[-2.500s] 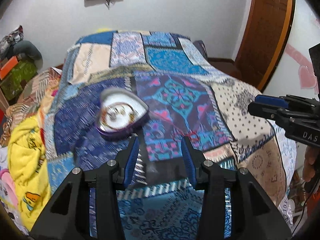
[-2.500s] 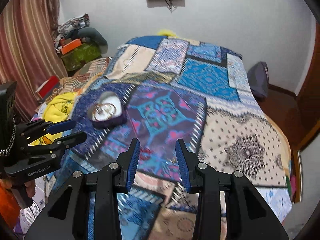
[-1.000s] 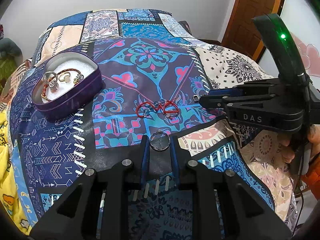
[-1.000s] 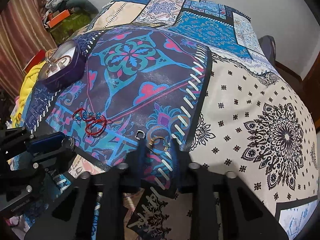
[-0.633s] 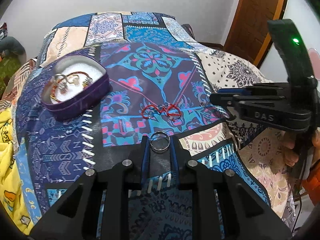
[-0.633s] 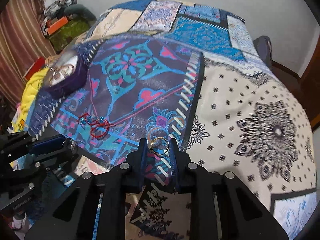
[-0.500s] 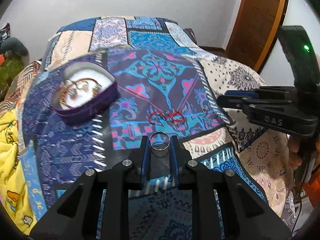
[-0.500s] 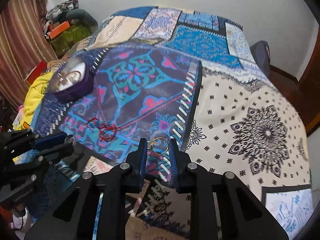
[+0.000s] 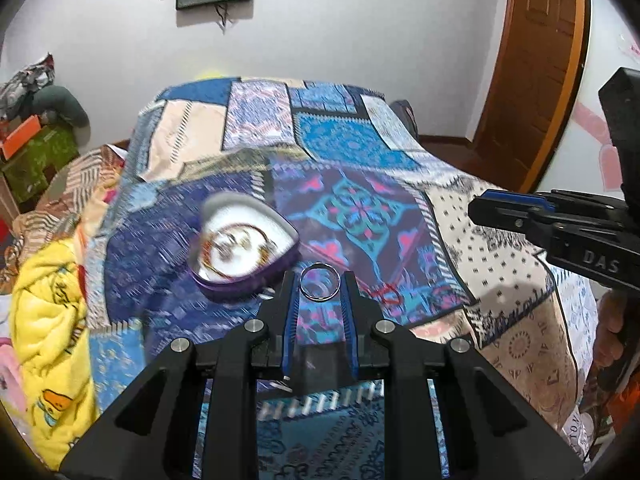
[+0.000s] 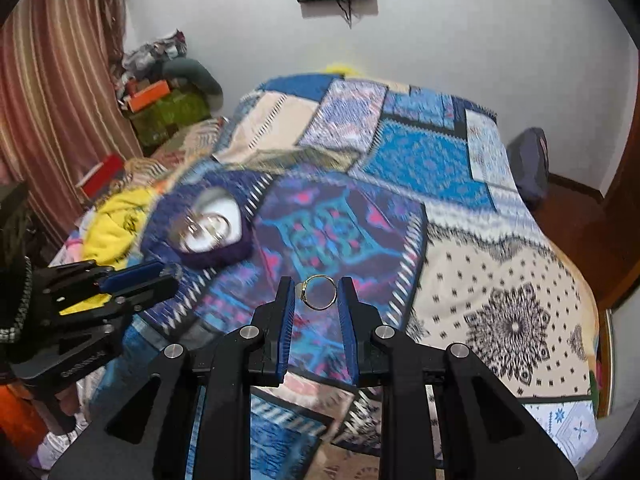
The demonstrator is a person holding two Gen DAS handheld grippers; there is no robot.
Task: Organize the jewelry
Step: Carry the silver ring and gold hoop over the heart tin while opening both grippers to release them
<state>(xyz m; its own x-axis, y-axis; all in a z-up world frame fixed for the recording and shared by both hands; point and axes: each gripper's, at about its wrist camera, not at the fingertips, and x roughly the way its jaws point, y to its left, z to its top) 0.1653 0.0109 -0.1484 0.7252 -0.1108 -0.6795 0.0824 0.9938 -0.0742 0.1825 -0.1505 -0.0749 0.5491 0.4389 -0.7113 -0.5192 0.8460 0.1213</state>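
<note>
Here each gripper (image 9: pixel 320 286) pinches a ring (image 9: pixel 320 287).

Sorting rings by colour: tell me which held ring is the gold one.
The gold ring in the right hand-held gripper; it carries a small setting. The left hand-held gripper holds a plain silver ring.

Home bedroom, patchwork-quilted bed (image 10: pixel 432 160), wooden door (image 9: pixel 532 68), striped curtain (image 10: pixel 52 92)

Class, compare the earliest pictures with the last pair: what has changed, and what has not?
Both grippers, open earlier, took a ring off the bedspread and lifted: the left gripper grips a silver ring, the right gripper a gold ring. The heart box and red bracelet stayed put.
</note>
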